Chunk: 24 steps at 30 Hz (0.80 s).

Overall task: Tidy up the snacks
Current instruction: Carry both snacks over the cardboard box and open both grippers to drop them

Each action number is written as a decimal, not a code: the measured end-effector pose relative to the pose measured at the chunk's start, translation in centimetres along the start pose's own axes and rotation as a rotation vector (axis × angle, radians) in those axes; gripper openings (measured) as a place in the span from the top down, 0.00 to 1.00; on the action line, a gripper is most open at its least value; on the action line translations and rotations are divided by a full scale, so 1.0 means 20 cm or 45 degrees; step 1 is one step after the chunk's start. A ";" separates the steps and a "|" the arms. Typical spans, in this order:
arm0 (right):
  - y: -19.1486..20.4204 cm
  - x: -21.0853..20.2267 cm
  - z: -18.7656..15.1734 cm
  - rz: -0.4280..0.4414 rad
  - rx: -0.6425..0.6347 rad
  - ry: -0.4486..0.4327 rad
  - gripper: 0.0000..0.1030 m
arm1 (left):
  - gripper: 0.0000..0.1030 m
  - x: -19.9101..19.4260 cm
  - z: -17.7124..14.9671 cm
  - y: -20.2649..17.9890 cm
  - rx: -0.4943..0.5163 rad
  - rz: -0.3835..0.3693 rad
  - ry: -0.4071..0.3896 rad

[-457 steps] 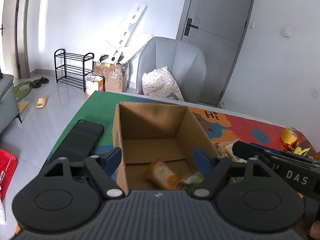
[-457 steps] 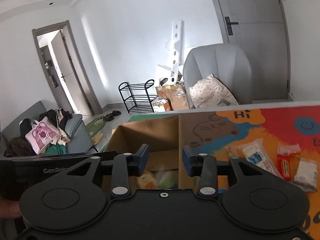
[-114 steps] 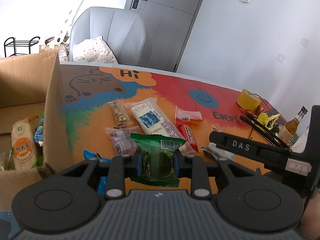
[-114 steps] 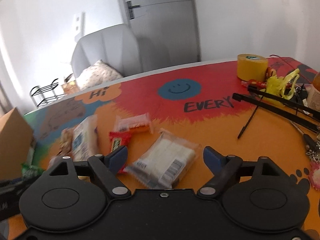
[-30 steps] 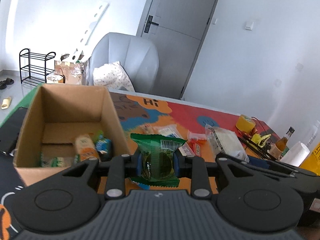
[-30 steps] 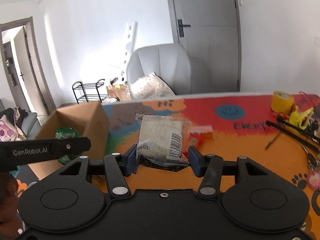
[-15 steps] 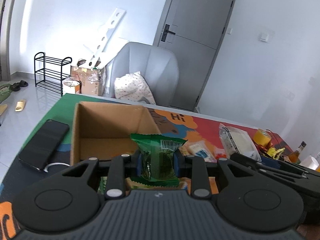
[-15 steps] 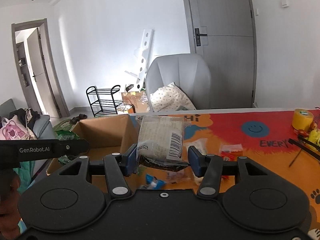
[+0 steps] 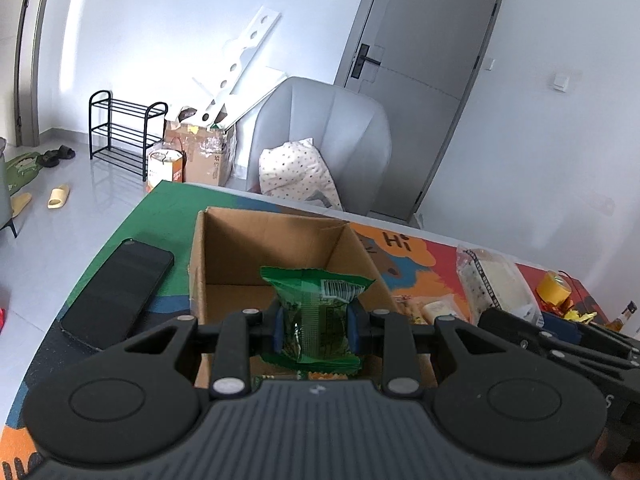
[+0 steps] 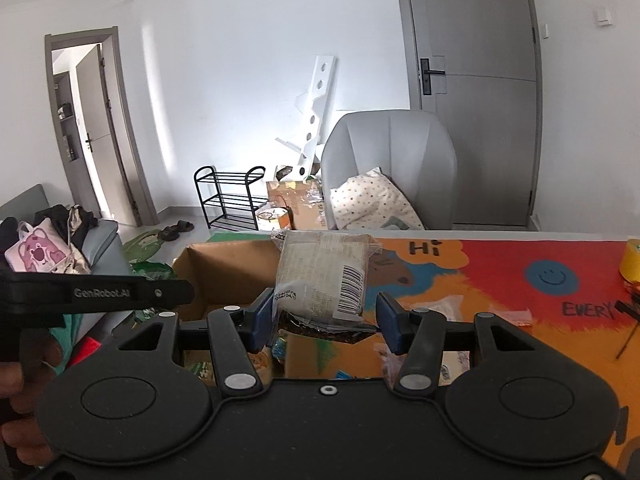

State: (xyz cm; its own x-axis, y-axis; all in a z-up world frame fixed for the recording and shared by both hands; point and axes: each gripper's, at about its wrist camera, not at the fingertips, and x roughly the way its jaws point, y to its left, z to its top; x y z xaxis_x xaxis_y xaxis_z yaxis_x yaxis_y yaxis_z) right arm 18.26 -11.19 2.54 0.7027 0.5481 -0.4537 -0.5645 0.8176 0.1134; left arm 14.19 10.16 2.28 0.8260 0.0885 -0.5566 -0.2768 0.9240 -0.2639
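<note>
Snacks fill both grippers at once. The left gripper (image 9: 315, 327) is clamped on a green snack packet (image 9: 316, 312), its blue pads pressed against the wrapper's two sides; the packet stands upright, barcode near the top, and sits in front of the open cardboard box (image 9: 276, 256) as seen from the left wrist view — a few wrappers show in the box's near end, just below the packet. A black phone (image 9: 118, 292) lies flat on the table mat (image 9: 168, 208) to the left of the box.

The right gripper (image 10: 326, 322) grips a clear-wrapped pale snack pack (image 10: 326, 272) with a barcode on its right side — the pack rises above the pads and its dark lower edge hangs between them. Behind it the box (image 10: 224, 276) stands at the left, and loose snacks (image 10: 444, 308) lie on the orange part of the mat (image 10: 500, 264). A grey armchair (image 10: 390, 152) with a dotted cushion (image 10: 374, 200) stands beyond the table.
</note>
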 end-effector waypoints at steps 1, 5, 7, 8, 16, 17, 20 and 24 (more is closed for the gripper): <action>0.01 0.01 0.00 0.003 -0.003 0.003 0.50 | 0.72 0.02 0.00 0.01 -0.005 0.001 0.003; 0.04 0.06 0.01 0.014 -0.014 0.016 0.50 | 0.68 0.05 0.00 0.05 -0.023 0.011 0.021; 0.06 0.09 0.02 0.022 -0.019 0.023 0.50 | 0.63 0.07 0.00 0.07 -0.047 0.021 0.037; 0.06 0.10 0.02 0.027 -0.021 0.026 0.50 | 0.60 0.07 0.00 0.09 -0.055 0.021 0.033; 0.13 0.21 0.03 0.083 -0.021 0.046 0.50 | 0.44 0.02 0.01 0.18 -0.105 0.041 0.008; 0.14 0.22 0.03 0.094 -0.016 0.043 0.50 | 0.44 0.01 0.01 0.18 -0.112 0.041 0.005; 0.18 0.26 0.05 0.131 -0.013 0.039 0.50 | 0.37 -0.01 0.01 0.20 -0.116 0.049 -0.005; 0.19 0.27 0.07 0.171 0.003 0.030 0.42 | 0.27 -0.03 0.00 0.23 -0.147 0.068 -0.018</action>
State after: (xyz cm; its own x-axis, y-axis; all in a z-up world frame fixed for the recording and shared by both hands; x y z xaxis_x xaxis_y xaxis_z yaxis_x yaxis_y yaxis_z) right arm 20.53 -4.83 1.83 0.6104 0.6487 -0.4546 -0.6521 0.7373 0.1764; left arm 12.36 14.36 1.49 0.8152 0.1426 -0.5613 -0.3747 0.8688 -0.3236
